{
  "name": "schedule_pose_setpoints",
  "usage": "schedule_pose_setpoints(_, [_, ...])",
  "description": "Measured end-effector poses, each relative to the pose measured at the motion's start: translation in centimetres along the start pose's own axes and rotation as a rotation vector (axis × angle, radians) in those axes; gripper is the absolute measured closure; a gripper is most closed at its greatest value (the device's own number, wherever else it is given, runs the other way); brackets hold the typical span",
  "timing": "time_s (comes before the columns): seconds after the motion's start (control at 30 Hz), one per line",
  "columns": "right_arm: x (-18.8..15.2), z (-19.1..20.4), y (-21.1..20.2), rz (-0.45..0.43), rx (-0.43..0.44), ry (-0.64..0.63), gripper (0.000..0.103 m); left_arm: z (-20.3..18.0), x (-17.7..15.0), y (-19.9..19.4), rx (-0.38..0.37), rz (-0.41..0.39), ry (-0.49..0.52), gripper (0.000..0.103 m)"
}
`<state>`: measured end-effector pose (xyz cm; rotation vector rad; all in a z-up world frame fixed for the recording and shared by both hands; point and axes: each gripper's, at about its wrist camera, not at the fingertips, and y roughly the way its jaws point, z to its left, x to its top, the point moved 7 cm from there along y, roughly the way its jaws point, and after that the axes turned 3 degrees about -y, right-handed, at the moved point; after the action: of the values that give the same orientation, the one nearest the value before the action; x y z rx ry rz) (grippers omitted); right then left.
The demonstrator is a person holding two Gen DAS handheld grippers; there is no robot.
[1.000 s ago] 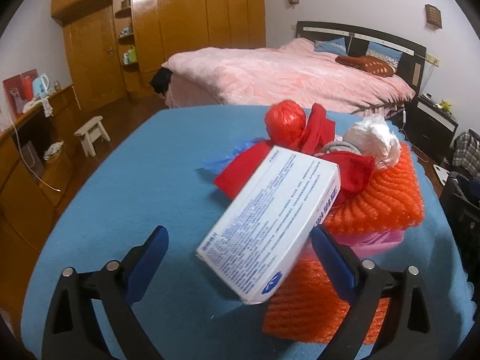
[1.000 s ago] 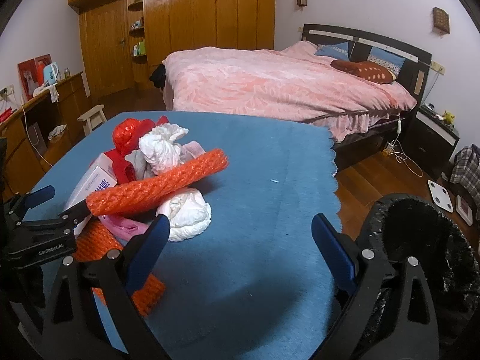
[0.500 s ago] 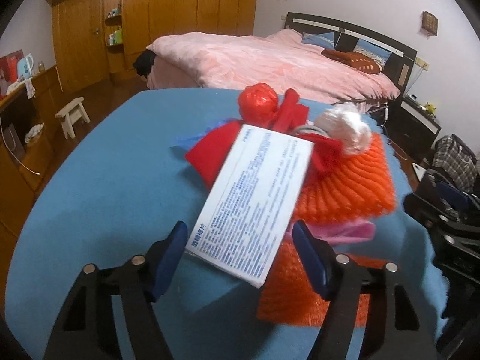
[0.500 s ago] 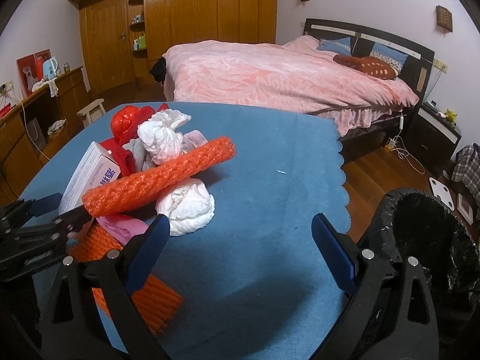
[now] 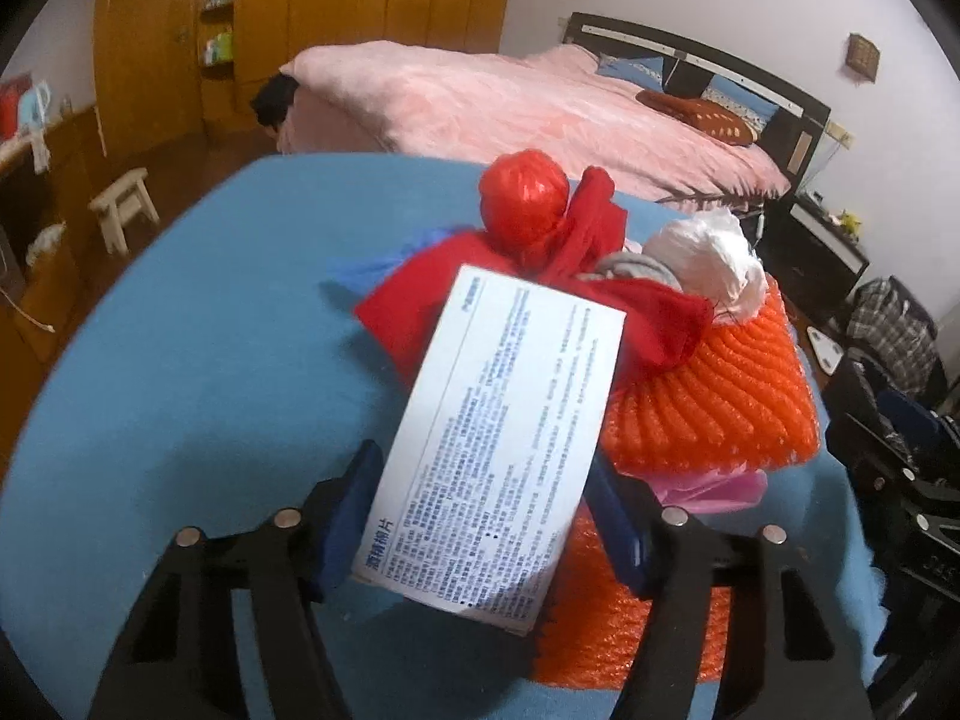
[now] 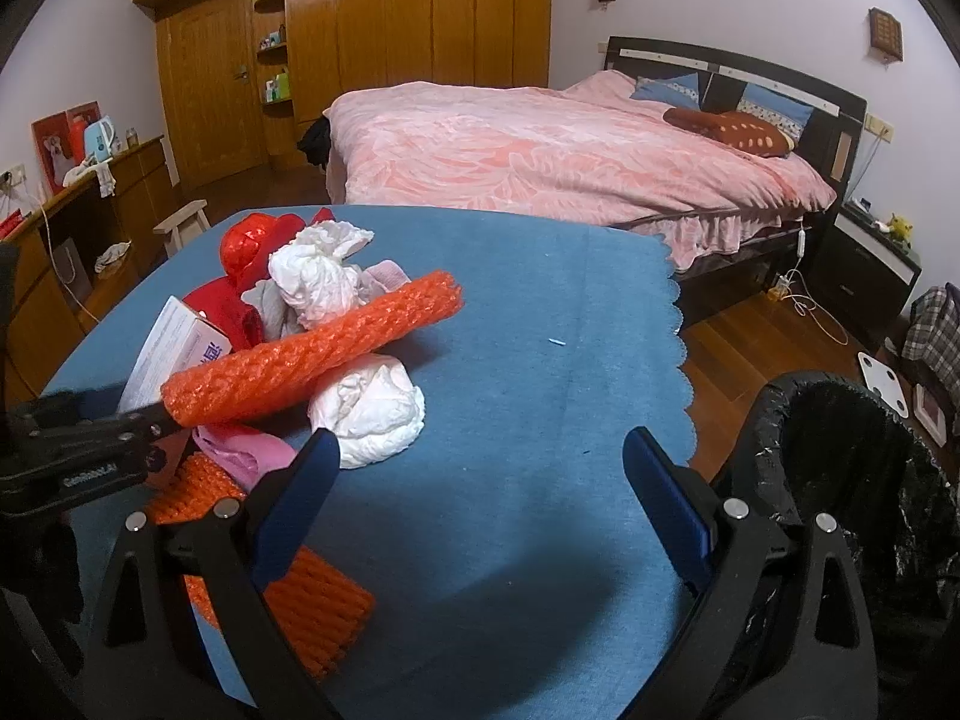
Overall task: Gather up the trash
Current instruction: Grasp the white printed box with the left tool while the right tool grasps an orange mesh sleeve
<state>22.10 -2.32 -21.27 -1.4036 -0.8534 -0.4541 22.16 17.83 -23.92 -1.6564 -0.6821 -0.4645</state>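
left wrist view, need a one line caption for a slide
Left gripper fingers closed on a white printed box atop a pile of red and orange trash on the blue table.

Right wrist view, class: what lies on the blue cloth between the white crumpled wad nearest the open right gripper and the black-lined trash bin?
Only bare blue cloth separates the wad from the bin, seen in the right wrist view.

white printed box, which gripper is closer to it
Left. The left gripper has its jaws closed on the sides of the white printed box. The right gripper hangs open over the blue tablecloth, off to the box's right.
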Motion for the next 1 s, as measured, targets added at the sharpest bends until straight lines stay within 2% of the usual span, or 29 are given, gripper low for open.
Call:
schedule_pose_setpoints(0.07, [-0.1,0.1,-0.1,0.001,0.003,0.001,0.01,-0.1,-0.2,-0.4,-0.025,-0.001,-0.004,0.038])
schedule_pose_setpoints(0.2, [-0.4,0.5,-0.5,0.0,0.012,0.007,0.01,0.3,-0.4,-1.6,-0.009,-0.014,-0.017,0.042])
schedule_pose_setpoints(0.47, [-1.7,3.1,-1.3,0.01,0.062,-0.001,0.01,1.8,-2.0,-4.7,0.082,-0.026,-0.027,0.044])
schedule_pose_setpoints(0.7, [-3.4,6.7,-1.3,0.047,0.119,-0.064,0.017,3.1,-3.9,-4.2,0.108,0.032,-0.045,0.044])
schedule_pose_setpoints(1.0, [-4.6,7.2,-0.5,0.109,0.11,-0.068,0.017,3.5,-4.7,-2.9,0.108,0.07,-0.05,0.044])
